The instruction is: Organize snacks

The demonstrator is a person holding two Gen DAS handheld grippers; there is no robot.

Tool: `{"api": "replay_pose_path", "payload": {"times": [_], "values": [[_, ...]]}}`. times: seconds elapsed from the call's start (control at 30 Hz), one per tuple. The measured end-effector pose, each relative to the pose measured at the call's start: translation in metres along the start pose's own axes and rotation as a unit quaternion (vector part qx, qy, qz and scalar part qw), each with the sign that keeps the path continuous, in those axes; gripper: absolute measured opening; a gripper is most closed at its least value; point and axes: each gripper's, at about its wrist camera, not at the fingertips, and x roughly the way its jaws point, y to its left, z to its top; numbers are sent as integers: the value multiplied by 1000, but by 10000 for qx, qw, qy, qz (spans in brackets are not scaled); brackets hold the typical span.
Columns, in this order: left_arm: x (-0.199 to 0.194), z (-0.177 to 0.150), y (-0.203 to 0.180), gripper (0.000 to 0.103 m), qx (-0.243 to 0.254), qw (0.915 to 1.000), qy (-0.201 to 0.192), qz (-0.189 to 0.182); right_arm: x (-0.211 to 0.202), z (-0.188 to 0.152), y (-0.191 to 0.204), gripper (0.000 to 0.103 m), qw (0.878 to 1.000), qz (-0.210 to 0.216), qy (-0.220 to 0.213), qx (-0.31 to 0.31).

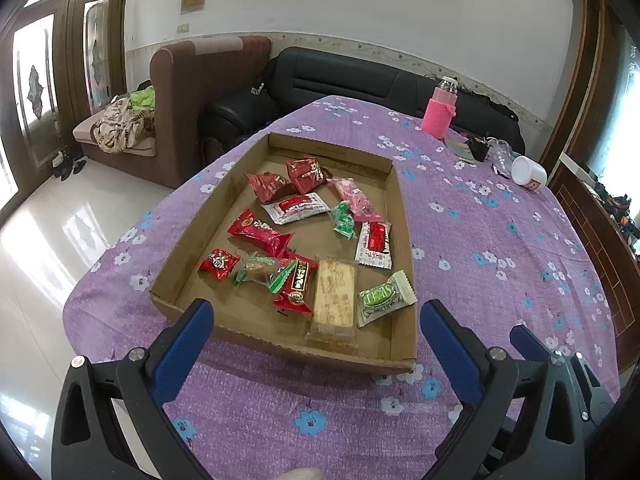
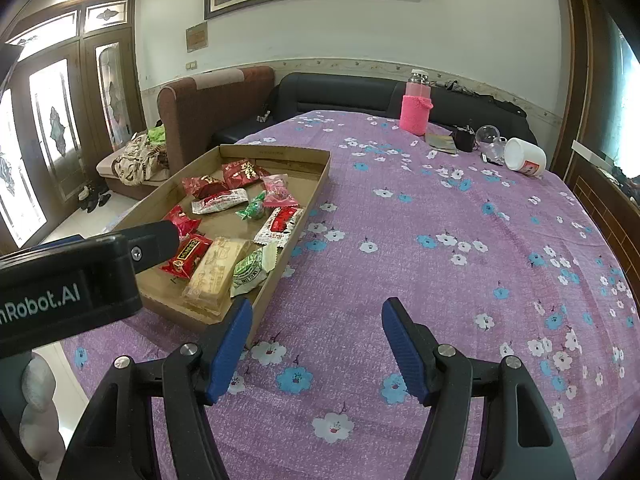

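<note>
On the desk (image 2: 400, 280), under a purple flowered cloth (image 2: 460, 208), a shallow cardboard tray (image 1: 394, 344) is taken as landmark. All wrapped snacks (image 1: 304, 240) seen lie inside the tray, loosely scattered; none is seen on the cloth outside it. Nearest the tray's near rim lie a clear-wrapped biscuit bar (image 1: 334, 300) and a green-and-white packet (image 1: 382, 298), the packet just right of the bar. Red packets and a small green candy (image 1: 343, 220) are spread toward the tray's middle and far end, some overlapping.

The left claw (image 1: 316, 332) is held just short of the tray's near rim, fingers spread wide, nothing between them. The right claw (image 2: 316, 332) is held off the tray's near right corner over bare cloth, likewise spread and empty. Judgement: both are poised facing the tray so that either can reach in.

Well beyond the tray, at the desk's far side, stand a pink-sleeved bottle (image 2: 416, 108) and a tipped white jar (image 2: 524, 158), apart from the snacks.

Stage judgement: the scene fits snacks gathered into the tray, or snacks in the tray awaiting sorting by kind; which one cannot be told.
</note>
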Motion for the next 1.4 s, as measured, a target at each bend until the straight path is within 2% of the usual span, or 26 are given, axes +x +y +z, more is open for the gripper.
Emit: {"api": "replay_pose_path", "payload": {"times": [1.4], "values": [[8,-5,6,103,-114,9998,148,-62,4,-4,8,72,9999,78,70,-107]]}}
